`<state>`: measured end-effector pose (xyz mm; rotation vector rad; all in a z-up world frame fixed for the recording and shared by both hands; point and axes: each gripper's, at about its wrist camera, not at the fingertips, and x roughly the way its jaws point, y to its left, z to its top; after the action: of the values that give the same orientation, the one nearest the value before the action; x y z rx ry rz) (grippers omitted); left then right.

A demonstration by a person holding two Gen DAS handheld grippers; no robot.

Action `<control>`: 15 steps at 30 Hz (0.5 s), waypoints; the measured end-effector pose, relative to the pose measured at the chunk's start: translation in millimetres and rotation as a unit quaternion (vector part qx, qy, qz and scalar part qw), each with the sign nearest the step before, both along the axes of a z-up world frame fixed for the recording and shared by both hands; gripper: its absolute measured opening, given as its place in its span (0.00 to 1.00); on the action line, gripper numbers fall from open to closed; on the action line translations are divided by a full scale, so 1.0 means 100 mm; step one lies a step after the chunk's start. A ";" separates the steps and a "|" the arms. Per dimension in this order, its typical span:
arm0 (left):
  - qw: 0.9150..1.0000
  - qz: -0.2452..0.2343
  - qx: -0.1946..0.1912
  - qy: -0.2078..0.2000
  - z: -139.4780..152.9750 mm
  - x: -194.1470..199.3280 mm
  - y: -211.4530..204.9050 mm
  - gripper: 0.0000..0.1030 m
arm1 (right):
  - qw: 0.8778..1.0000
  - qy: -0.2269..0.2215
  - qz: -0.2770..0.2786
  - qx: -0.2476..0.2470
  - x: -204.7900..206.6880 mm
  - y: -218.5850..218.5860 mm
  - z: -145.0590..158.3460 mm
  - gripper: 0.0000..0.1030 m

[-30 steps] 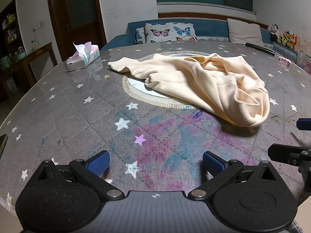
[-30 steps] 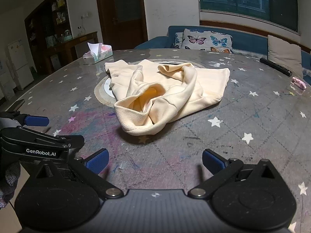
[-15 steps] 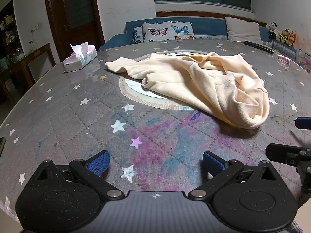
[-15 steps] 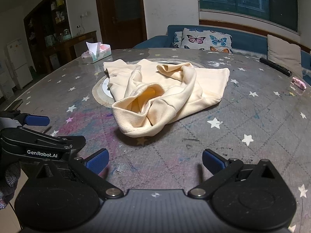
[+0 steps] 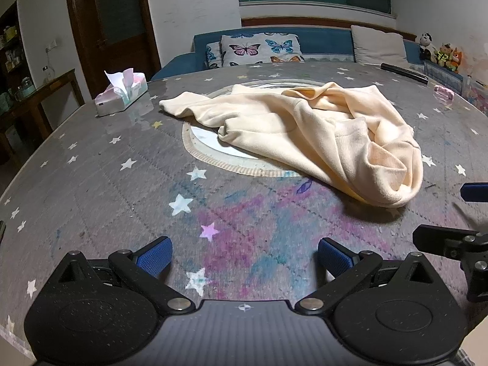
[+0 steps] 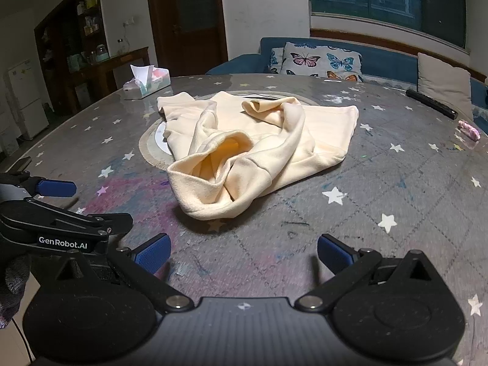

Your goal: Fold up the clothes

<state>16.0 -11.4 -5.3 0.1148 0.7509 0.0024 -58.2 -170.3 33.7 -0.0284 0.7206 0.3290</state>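
A cream fleece garment lies crumpled in the middle of the round table, also in the right wrist view, with an open cuff or hem facing the right gripper. My left gripper is open and empty above the near table edge, short of the garment. My right gripper is open and empty, also short of the garment. Each gripper shows at the side of the other's view: the right one, the left one.
The table has a grey star-print cover with a round cutout under the garment. A tissue box stands at the far left. A black remote and a pink item lie far right. A blue sofa stands behind.
Both grippers have moved slightly forward toward the garment. The garment has not moved. Both grippers stay open.
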 end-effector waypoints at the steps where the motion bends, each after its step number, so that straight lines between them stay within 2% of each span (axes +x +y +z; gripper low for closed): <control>1: 1.000 -0.001 0.001 0.000 0.00 0.01 -0.01 1.00 | 1.000 0.000 0.000 0.000 0.01 0.00 0.00 1.00; 9: 1.000 -0.010 0.002 -0.003 0.06 0.12 -0.03 1.00 | 1.000 -0.004 0.000 0.000 0.10 -0.02 0.05 1.00; 15: 1.000 -0.009 -0.001 -0.019 0.23 0.31 -0.03 1.00 | 1.000 -0.012 -0.001 -0.003 0.22 -0.05 0.12 1.00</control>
<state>46.7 -14.2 18.1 0.1189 0.7112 -0.0141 -36.0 -175.3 45.6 -0.0364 0.6986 0.3239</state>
